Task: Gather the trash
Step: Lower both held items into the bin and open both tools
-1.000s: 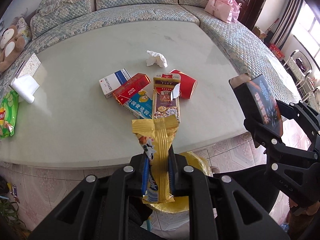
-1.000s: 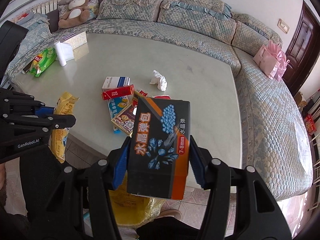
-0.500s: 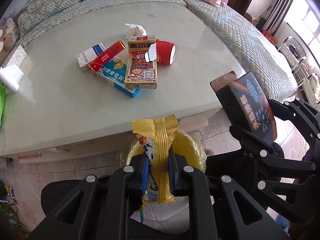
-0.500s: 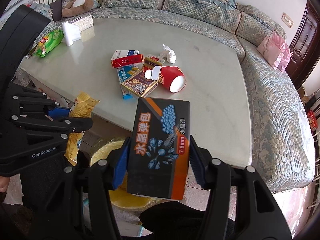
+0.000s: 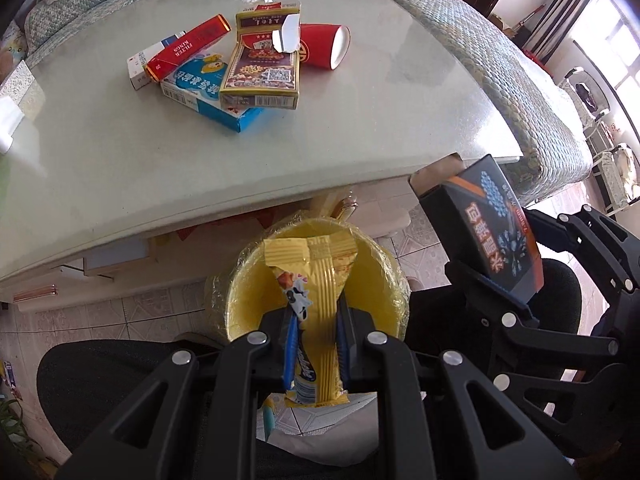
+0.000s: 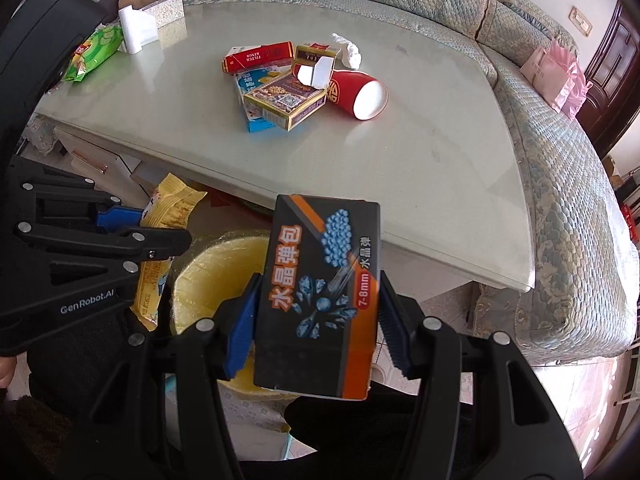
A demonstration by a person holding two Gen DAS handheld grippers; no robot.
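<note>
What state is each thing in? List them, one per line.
Left gripper: shut on the yellow snack wrapper, above the bin.
Right gripper: shut on the black and orange cardboard box.
Yellow plastic-lined bin: open, on the floor beside the table.
Red paper cup: lying on its side.
Gold card box: flap open, resting on the blue box.
Red cigarette pack: closed, lying flat.

Pale table (image 6: 440, 168), boxes (image 6: 280, 100) (piled), red cup (image 6: 356, 96)

Your left gripper (image 5: 316, 340) and right gripper (image 6: 318, 320) are black open-frame linkages with silver screw heads and blue pads on the fingers (image 6: 240, 332); white "GenRobot.AI" lettering marks the left one's side.
</note>
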